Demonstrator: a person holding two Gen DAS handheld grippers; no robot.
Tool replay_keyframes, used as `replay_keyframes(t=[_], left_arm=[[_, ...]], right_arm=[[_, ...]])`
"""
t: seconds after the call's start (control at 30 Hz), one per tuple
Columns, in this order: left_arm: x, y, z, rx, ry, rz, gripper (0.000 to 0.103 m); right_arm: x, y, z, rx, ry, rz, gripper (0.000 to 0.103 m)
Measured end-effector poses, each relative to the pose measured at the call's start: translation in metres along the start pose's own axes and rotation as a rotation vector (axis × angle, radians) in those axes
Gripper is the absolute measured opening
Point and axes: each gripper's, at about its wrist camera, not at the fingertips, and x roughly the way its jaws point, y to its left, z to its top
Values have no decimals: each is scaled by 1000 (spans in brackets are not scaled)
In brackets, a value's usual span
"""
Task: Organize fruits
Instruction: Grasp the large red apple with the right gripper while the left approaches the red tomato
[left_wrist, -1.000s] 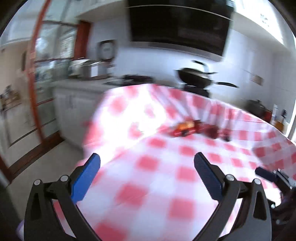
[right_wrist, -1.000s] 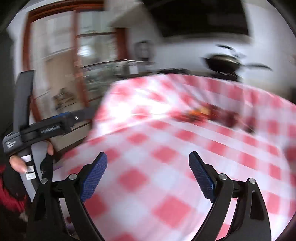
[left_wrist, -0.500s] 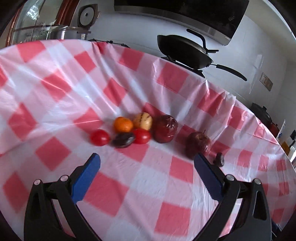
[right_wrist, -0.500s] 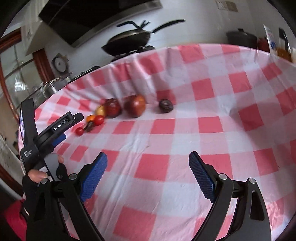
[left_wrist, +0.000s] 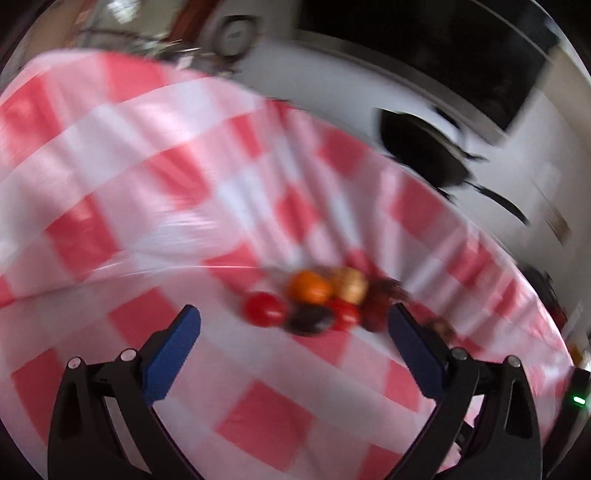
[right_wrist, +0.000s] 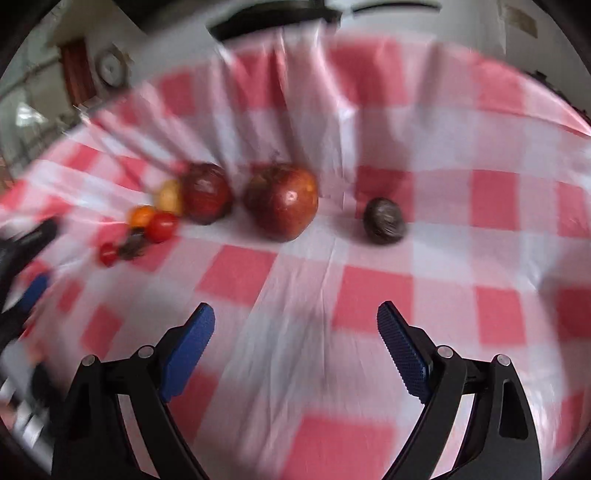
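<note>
Both hand-held grippers have swung in and dipped toward the fruit since the earlier frames, so the fruit now looms larger ahead of their fingers. From the right hand-held gripper (right_wrist: 295, 343), jaws spread wide and holding nothing, the big red apple (right_wrist: 281, 201) sits straight ahead, a second dark red fruit (right_wrist: 207, 192) just left of it, and a small dark wrinkled fruit (right_wrist: 384, 220) apart to the right, all resting on the checked cloth of the tabletop (right_wrist: 306, 295). From the left hand-held gripper (left_wrist: 293, 338), also spread and empty, the small cluster lies just beyond the fingertips: a red tomato (left_wrist: 264, 309), an orange fruit (left_wrist: 309, 287), a yellowish fruit (left_wrist: 350, 284), a dark plum-like fruit (left_wrist: 308, 320) and another tomato (left_wrist: 343, 314), touching one another. Both views are smeared, so speed looks like the risk: a finger could knock a round fruit and set it rolling, or snag the loose, wrinkled cloth and drag the cluster.
</note>
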Motion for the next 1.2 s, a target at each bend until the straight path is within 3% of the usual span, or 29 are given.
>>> replay_keyframes(t=[0.13, 0.37, 0.5, 0.63, 0.8, 0.93, 1.03, 1.13, 1.2], left_arm=[[6, 26, 7, -131, -3, 77, 101], [12, 38, 8, -186, 26, 117, 101], [18, 39, 5, -183, 56, 133, 101], [23, 25, 1, -96, 105, 89, 101], [28, 4, -6, 34, 150, 55, 101], [36, 8, -2, 24, 184, 64, 101], [49, 4, 5, 118, 218, 72, 101], [56, 7, 15, 232, 231, 144, 100], [61, 12, 18, 262, 273, 120, 99]], right_arm=[[37, 18, 33, -61, 3, -52, 87], [81, 29, 65, -90, 61, -120, 84], [85, 21, 70, -38, 55, -61, 63], [73, 22, 57, -31, 45, -35, 62], [25, 13, 17, 111, -22, 57, 62], [-1, 10, -17, 194, -61, 113, 62], [-6, 5, -28, 230, -75, 134, 62], [-5, -4, -28, 274, -68, 204, 63], [-6, -8, -32, 292, -59, 200, 63]])
